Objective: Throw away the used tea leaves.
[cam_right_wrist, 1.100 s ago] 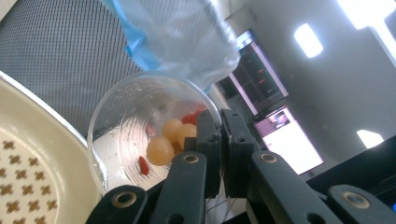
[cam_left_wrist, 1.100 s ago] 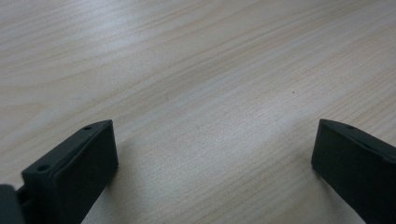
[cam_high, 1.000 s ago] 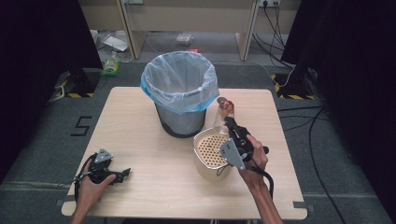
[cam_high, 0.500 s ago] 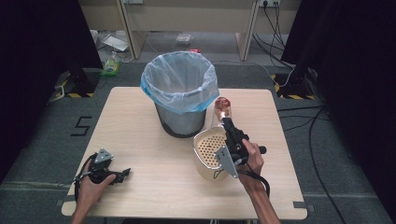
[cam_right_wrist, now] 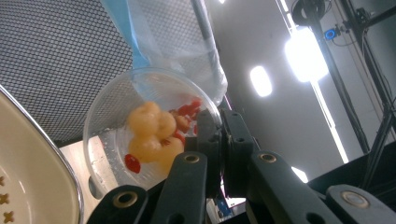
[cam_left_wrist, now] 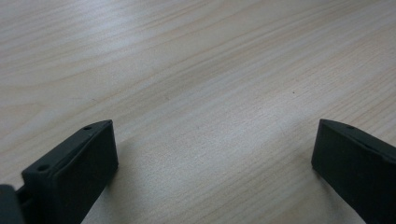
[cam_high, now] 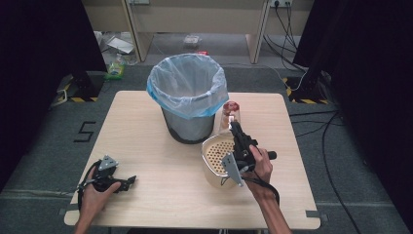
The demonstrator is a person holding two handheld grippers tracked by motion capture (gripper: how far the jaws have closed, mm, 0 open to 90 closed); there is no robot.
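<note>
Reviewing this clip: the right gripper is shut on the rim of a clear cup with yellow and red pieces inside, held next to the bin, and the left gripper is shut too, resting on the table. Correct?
Not quite. The left gripper is open: the left gripper view shows its jaws wide apart over bare table. The rest stands: the right gripper is shut on the clear cup beside the bin.

- The left tongs [cam_high: 127, 182] are held low at the lower left of the high view, jaws spread wide apart.
- The right tongs [cam_high: 234, 127] are raised right of centre, tilted up and away, jaws pressed nearly together on a thin rim.
</note>
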